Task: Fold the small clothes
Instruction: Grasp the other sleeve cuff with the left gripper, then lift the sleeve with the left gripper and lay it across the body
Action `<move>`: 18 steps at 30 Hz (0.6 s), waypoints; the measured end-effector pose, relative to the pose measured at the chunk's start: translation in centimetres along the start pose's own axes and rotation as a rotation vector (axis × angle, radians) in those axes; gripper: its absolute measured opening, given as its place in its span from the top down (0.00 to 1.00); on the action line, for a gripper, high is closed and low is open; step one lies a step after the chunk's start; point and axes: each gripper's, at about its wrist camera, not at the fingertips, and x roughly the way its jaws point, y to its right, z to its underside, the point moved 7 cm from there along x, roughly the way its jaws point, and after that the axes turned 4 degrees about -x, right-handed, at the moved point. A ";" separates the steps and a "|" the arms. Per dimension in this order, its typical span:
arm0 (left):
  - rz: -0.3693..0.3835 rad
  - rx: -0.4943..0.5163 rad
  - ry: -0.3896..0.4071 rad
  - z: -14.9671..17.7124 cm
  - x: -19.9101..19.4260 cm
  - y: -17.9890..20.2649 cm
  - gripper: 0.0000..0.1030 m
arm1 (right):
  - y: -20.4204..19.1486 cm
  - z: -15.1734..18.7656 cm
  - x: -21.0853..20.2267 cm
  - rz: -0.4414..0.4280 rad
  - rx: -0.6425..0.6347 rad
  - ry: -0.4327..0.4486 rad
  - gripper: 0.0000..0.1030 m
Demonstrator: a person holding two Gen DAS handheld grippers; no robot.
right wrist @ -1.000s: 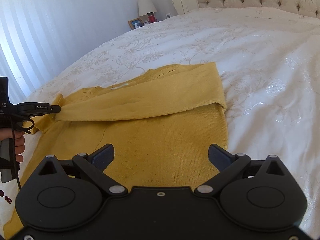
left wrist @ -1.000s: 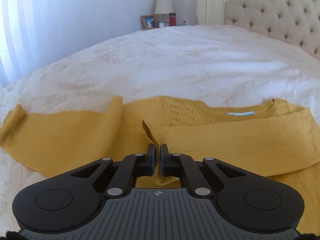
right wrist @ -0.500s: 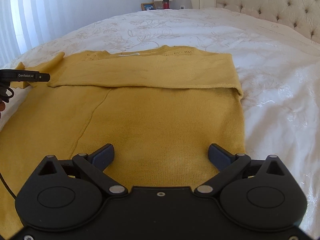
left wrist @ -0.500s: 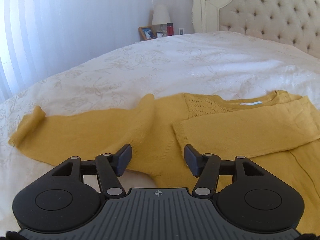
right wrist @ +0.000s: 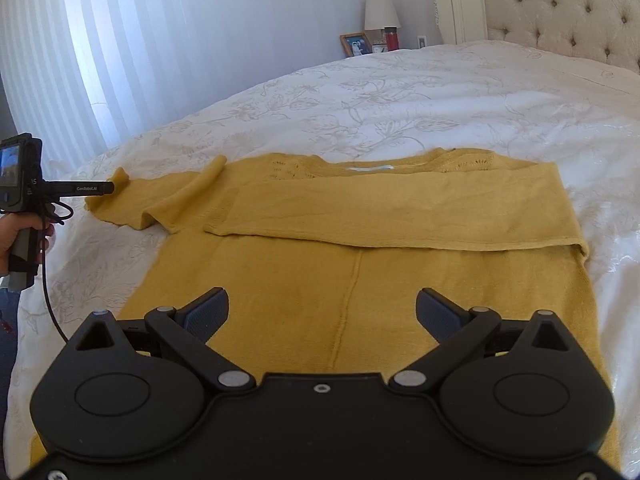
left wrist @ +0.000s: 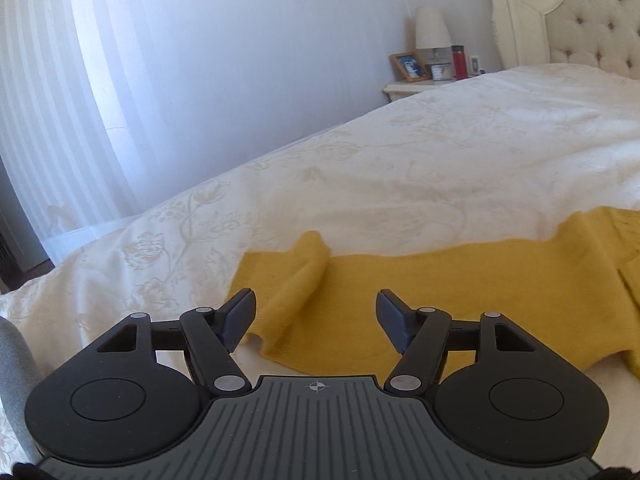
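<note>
A mustard yellow knit sweater lies flat on the white bed. Its right sleeve is folded across the chest. Its left sleeve stretches out to the left, with the cuff end rumpled. My left gripper is open and empty, just in front of that cuff; it also shows in the right wrist view at the sleeve's tip. My right gripper is open and empty above the sweater's lower body.
A tufted headboard stands at the back right. A nightstand with a lamp, a photo frame and a red bottle is by the wall. White curtains hang on the left, past the bed's edge.
My left gripper let go of the right sleeve's cuff, opened, and swung left to the outstretched left sleeve. The right gripper stayed open and turned to face the sweater squarely.
</note>
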 end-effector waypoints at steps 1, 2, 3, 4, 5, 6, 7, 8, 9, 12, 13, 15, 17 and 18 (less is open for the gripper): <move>-0.024 0.005 -0.009 0.0 0.7 -0.8 0.37 | -0.4 0.1 0.2 -0.006 -0.003 -0.005 0.03; -0.038 0.006 -0.013 0.0 1.2 -1.1 0.37 | -0.8 0.1 0.4 -0.011 -0.005 -0.011 0.03; -0.049 0.005 -0.016 0.1 1.7 -1.6 0.37 | -1.1 0.2 0.6 -0.015 -0.005 -0.019 0.03; -0.052 0.004 -0.017 0.2 2.1 -1.8 0.37 | -1.3 0.4 0.8 -0.018 -0.004 -0.028 0.03; -0.050 0.004 -0.023 0.2 2.5 -2.0 0.37 | -1.5 0.5 1.0 -0.022 -0.003 -0.037 0.03; -0.048 0.006 -0.031 0.2 2.8 -2.0 0.37 | -1.6 0.7 1.1 -0.024 -0.002 -0.044 0.03; -0.048 0.013 -0.039 0.3 3.1 -2.1 0.38 | -1.6 0.8 1.2 -0.024 0.000 -0.051 0.03; -0.050 0.023 -0.044 0.3 3.3 -2.0 0.46 | -1.7 1.0 1.3 -0.024 0.001 -0.058 0.03; -0.046 0.031 -0.051 0.4 3.4 -2.1 0.64 | -1.7 1.1 1.3 -0.021 0.003 -0.064 0.03; 0.002 0.002 -0.104 0.6 3.8 -2.0 0.88 | -1.2 1.5 1.2 -0.018 0.023 -0.076 0.03; 0.018 -0.013 -0.099 0.4 3.5 -2.0 0.89 | -0.9 1.6 1.1 -0.016 0.035 -0.077 0.03; 0.043 -0.044 -0.067 -0.5 2.6 -1.9 0.92 | -0.3 1.8 0.8 -0.015 0.064 -0.076 0.03; 0.083 -0.069 -0.039 -1.6 1.2 -1.5 0.92 | 0.3 1.9 0.7 -0.020 0.094 -0.077 0.03; 0.100 -0.077 -0.024 -2.2 0.4 -1.1 0.92 | 0.7 2.1 0.6 -0.023 0.114 -0.078 0.03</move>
